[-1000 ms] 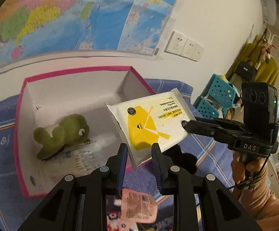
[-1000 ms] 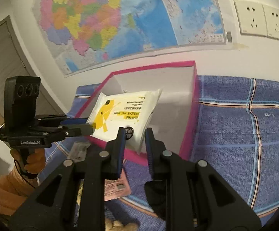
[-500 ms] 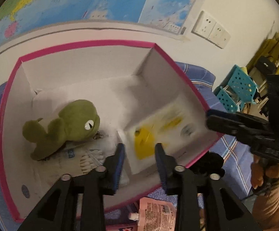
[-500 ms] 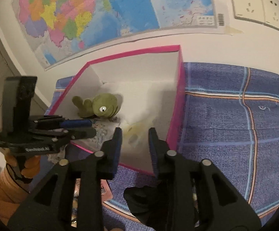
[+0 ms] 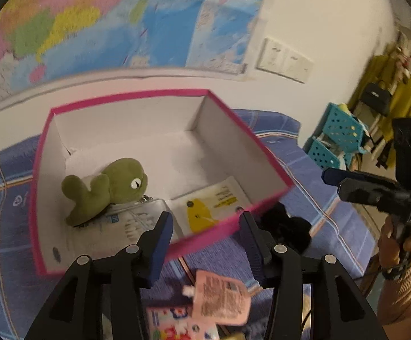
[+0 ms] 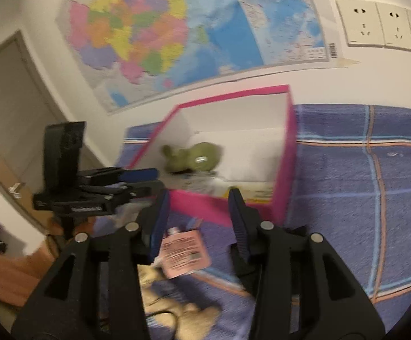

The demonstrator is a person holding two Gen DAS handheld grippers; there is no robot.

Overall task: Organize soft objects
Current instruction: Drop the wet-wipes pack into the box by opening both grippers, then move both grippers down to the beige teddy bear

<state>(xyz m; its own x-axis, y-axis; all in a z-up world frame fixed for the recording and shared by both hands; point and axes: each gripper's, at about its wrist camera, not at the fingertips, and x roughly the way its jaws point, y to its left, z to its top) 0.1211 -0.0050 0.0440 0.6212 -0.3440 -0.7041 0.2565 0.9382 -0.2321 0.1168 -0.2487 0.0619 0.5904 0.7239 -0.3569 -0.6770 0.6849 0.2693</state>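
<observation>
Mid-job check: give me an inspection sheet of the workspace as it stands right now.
Surface: blue plaid cloth.
Job's things: pink-rimmed box holds green plush, wet wipes pack and a clear packet.
Clutter: pink pouch, black soft item, beige plush lie outside.
Grippers: left gripper and right gripper opening, nothing between jaws.
Cables: thin black cable over the beige plush.
Surroundings: wall map, sockets, teal baskets.
</observation>
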